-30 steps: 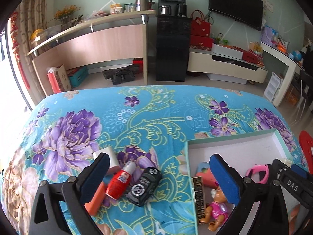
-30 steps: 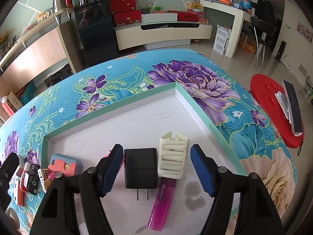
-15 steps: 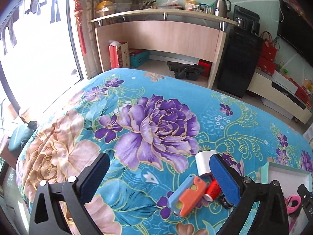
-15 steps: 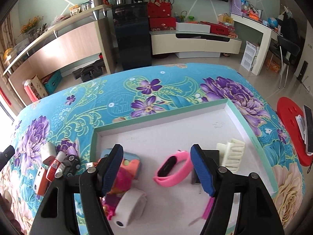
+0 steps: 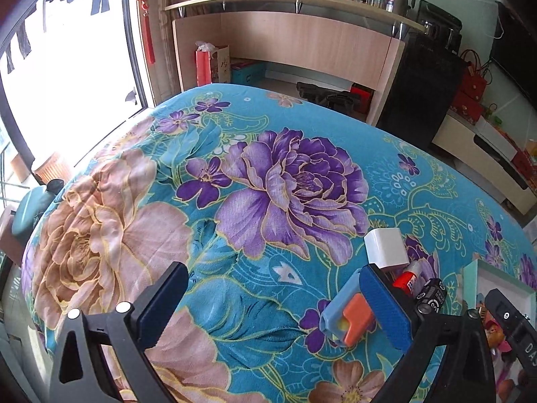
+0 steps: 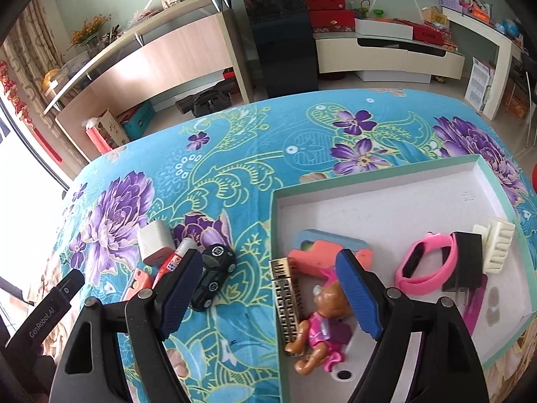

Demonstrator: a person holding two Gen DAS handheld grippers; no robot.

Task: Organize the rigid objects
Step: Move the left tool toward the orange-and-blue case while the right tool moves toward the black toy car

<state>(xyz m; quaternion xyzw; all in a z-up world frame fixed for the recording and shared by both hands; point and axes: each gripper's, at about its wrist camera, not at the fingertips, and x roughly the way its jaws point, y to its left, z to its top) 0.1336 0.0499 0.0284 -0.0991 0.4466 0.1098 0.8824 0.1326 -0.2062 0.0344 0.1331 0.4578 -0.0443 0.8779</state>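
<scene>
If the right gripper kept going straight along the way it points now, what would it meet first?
Probably the near left wall of the white box, where the gold patterned bar leans: both sit midway between the opening, empty fingers of the right gripper. Depth is unclear, so the floral cloth just beside it could come first.

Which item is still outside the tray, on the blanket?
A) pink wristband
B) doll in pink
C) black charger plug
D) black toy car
D: in the right wrist view the black toy car lies on the floral blanket left of the tray, beside the white block.
</scene>
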